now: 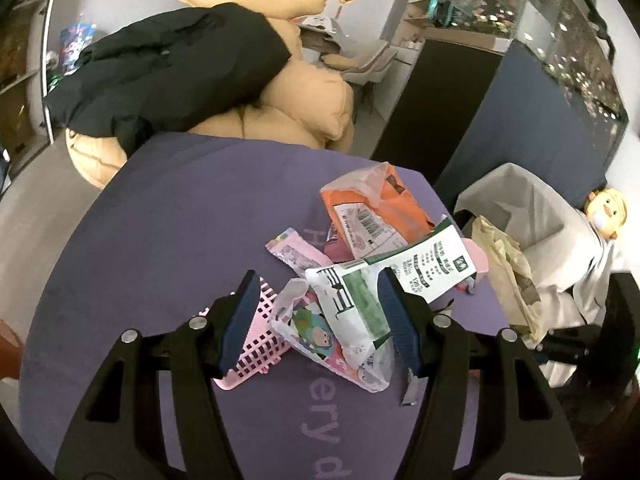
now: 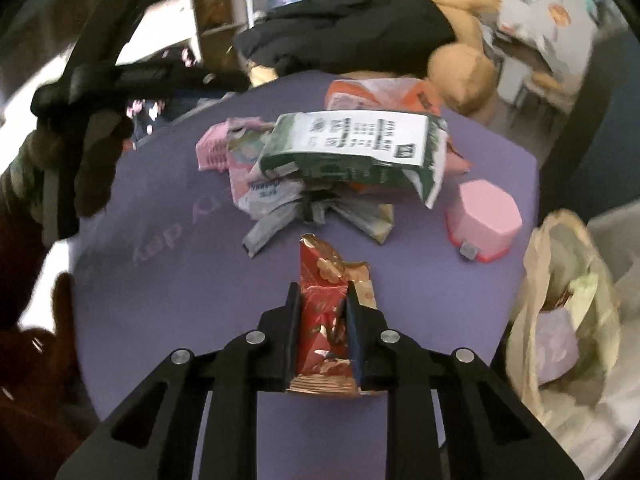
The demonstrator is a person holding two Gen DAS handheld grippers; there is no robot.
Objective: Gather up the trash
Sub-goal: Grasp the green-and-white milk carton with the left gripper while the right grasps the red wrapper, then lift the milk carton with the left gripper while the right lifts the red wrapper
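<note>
Landmark: purple mat [image 1: 192, 216] on the table – all places below are given from it
Right gripper [image 2: 323, 302]: jaws clamped on a red wrapper [image 2: 324, 320], pads pressing both its sides, held over the mat's near part
Red wrapper: crumpled, red and gold foil, its top poking out past the fingertips – apart from the pile
Left gripper [image 1: 316, 304]: jaws wide apart, nothing held; they hang over the pile at the mat's near right part
Pile [image 1: 360, 280]: on the mat, toward its right side; wrappers lying over one another
Green-white bag [image 1: 404, 272]: top of the pile, one end beside the left gripper's right finger
Orange bag [image 1: 380, 204]: far end of the pile, still on the mat
Cartoon bag [image 1: 320, 332]: between the left gripper's fingers in its view, flat on the mat
Pink basket [image 1: 256, 340]: on the mat, just left of the pile, tipped on its side
Pink tub [image 2: 486, 220]: on the mat, right of the pile, near the edge
Trash bag [image 2: 560, 312]: off the mat's right edge, mouth open, paper inside
Black coat [image 1: 160, 76]: beyond the mat's far edge, draped over a tan cushion [image 1: 312, 108]
</note>
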